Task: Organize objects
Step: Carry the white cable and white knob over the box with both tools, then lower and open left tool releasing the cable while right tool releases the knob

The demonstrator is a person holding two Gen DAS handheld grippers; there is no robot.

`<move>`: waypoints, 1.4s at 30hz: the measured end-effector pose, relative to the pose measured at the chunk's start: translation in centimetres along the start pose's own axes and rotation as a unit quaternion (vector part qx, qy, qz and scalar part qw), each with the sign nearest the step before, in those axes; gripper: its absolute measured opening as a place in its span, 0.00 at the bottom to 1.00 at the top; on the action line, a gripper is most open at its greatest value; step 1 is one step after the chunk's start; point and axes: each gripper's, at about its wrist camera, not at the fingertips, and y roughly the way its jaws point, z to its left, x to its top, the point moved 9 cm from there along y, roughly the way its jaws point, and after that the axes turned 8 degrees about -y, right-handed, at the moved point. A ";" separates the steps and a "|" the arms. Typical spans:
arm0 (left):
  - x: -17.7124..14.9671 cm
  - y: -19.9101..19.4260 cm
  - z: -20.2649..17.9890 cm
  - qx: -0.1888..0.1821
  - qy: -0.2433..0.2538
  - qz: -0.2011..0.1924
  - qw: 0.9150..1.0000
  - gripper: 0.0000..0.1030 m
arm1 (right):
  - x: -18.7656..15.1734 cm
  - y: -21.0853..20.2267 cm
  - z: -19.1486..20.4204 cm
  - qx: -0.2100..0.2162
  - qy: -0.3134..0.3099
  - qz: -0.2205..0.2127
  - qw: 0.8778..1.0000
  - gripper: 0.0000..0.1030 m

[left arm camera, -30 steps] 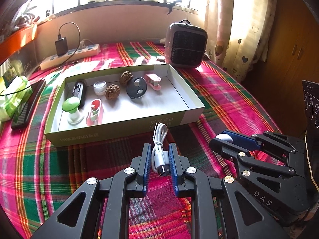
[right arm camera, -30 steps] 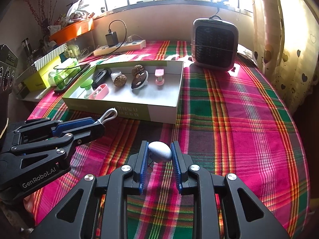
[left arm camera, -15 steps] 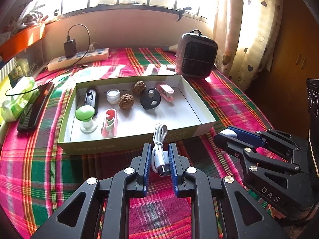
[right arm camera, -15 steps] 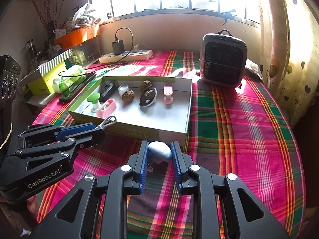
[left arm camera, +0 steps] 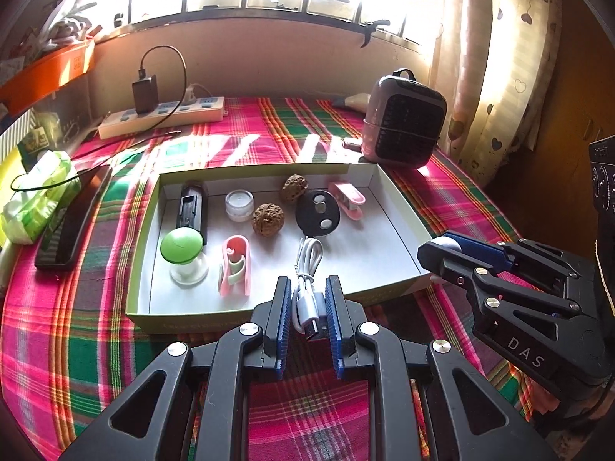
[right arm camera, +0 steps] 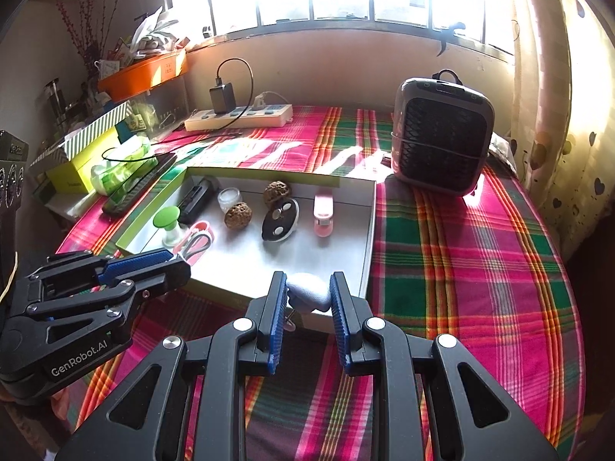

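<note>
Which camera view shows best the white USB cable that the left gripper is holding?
The left wrist view. There the white USB cable sits centred between the fingers of the left gripper, with coil and metal plug both visible. In the right wrist view the left gripper appears side-on, and only a small loop of cable peeks past its fingers.

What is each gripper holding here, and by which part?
The left gripper pinches a coiled white USB cable near its plug end. The right gripper clamps a pale egg-shaped object across its sides.
</note>
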 end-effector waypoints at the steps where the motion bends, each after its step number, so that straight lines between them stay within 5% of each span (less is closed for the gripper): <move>1: 0.1 0.2 0.1 0.000 -0.002 0.001 1.000 0.16 | 0.2 0.3 -0.1 0.000 0.000 0.001 1.000 0.23; 42: 0.9 4.9 1.8 0.016 -0.014 0.034 0.999 0.09 | 1.6 7.3 -1.3 0.002 -0.009 0.041 0.999 0.23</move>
